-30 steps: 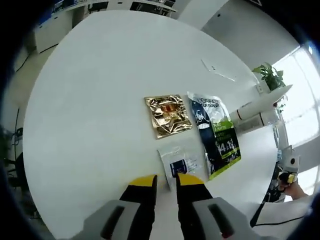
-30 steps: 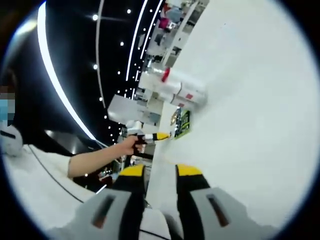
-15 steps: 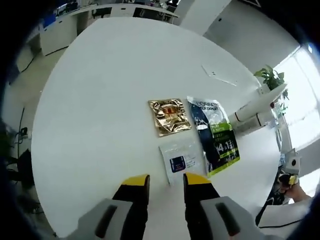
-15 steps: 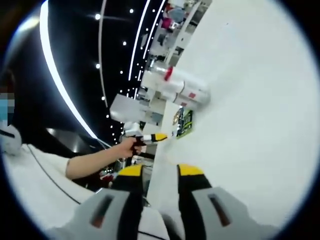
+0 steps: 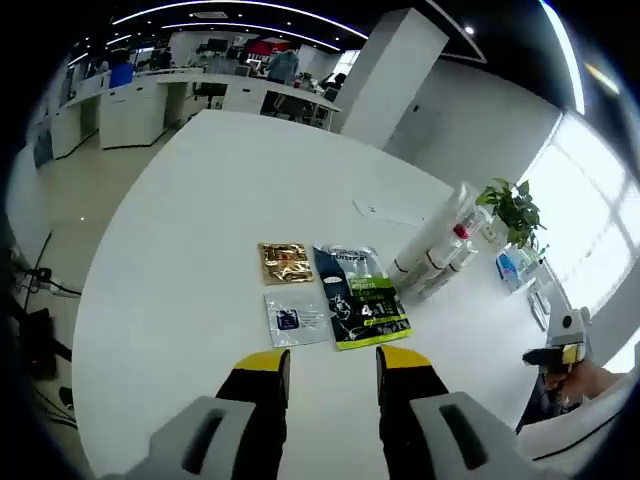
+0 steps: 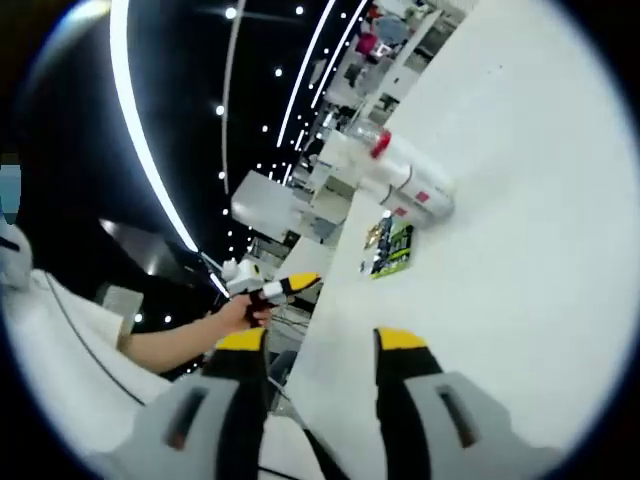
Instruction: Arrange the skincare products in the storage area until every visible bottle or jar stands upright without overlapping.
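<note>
Left gripper view: left tool hovers over the round white counter, jaws parted, nothing held; ahead, left to right, lie a gold foil sachet, a clear sachet with dark label just below it, a dark blue-and-green pouch and white tubes lying on their sides. Right gripper view: right tool likewise parted and empty, white tubes and pouch well ahead

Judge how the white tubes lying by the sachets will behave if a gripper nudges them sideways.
The white tubes lie on their sides on the smooth table, so they will probably roll. They look round and glossy, so jaws may slip. Pressed together, one would likely shove its neighbour.
</note>
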A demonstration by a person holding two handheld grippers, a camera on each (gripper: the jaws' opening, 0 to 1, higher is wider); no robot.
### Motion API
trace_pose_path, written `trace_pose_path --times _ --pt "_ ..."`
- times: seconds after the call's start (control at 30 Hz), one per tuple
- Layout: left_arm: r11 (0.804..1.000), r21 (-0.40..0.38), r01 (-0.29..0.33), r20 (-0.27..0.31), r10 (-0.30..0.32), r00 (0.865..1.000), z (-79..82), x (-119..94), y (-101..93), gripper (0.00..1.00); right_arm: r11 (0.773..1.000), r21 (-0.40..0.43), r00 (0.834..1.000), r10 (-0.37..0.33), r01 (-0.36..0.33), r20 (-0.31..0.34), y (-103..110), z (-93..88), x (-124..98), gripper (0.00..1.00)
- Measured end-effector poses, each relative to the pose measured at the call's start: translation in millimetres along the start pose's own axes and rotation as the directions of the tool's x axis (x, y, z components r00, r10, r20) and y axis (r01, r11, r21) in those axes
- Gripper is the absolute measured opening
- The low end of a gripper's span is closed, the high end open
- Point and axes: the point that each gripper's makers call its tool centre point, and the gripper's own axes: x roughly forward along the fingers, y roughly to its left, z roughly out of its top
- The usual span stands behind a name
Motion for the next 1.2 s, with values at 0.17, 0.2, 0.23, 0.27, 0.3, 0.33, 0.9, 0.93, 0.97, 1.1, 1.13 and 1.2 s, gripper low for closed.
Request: trace_pose_path --times 0.17,0.2,0.23,0.27,0.3,0.33,0.9,0.93,0.97,1.1,1.13,1.2 --pt "1.0 -0.005 0.026 0.089 -0.025 0.996 5.4 -27 -22.2 0.4 0.996 -0.09 1.0 -0.006 0.006 0.004 10 11.6 0 0.51" --pt "0.999 0.0 0.033 0.103 -0.033 0.994 6.7 -32 -26.5 0.4 0.994 -0.109 1.0 -0.005 0.006 0.008 13 13.8 1 0.51" --pt "0.999 0.009 0.041 0.117 -0.042 0.992 8.1 -36 -31.3 0.41 0.993 -0.12 1.0 -0.004 0.006 0.011 15 15.1 1 0.52" --pt "0.998 0.023 0.053 0.131 -0.055 0.99 9.3 -43 -37.7 0.42 0.99 -0.138 1.0 -0.003 0.005 0.015 18 16.7 3 0.53" --pt "0.998 0.04 0.057 0.142 -0.062 0.988 10.4 -49 -41.7 0.42 0.988 -0.155 1.0 -0.007 0.01 0.02 19 17.7 5 0.53" --pt "0.996 0.062 0.058 0.157 -0.067 0.985 11.9 -53 -44.8 0.43 0.986 -0.166 1.0 -0.01 0.013 0.023 20 17.8 6 0.54" --pt "0.981 0.157 0.114 0.301 -0.158 0.94 9.5 -141 -92.3 0.56 0.914 -0.403 0.994 -0.008 0.053 0.113 112 32.5 -8 0.65" --pt "0.979 0.173 0.106 0.304 -0.155 0.94 7.4 -145 -92.9 0.56 0.906 -0.418 0.992 -0.008 0.059 0.123 117 34.4 -11 0.66" --pt "0.977 0.185 0.102 0.304 -0.155 0.94 3.5 -149 -94.3 0.57 0.895 -0.44 0.991 -0.016 0.073 0.131 122 35.7 -14 0.67" --pt "0.973 0.208 0.099 0.314 -0.162 0.935 -8.1 -162 -100.8 0.63 0.849 -0.512 0.988 -0.072 0.133 0.137 126 35.3 -24 0.74" --pt "0.972 0.211 0.101 0.318 -0.166 0.933 -11.0 -166 -103.0 0.65 0.835 -0.53 0.987 -0.087 0.147 0.136 127 33.7 -27 0.76" --pt "0.971 0.217 0.1 0.335 -0.17 0.927 -14.8 -173 -105.9 0.67 0.819 -0.549 0.984 -0.104 0.167 0.145 130 31.8 -31 0.8"
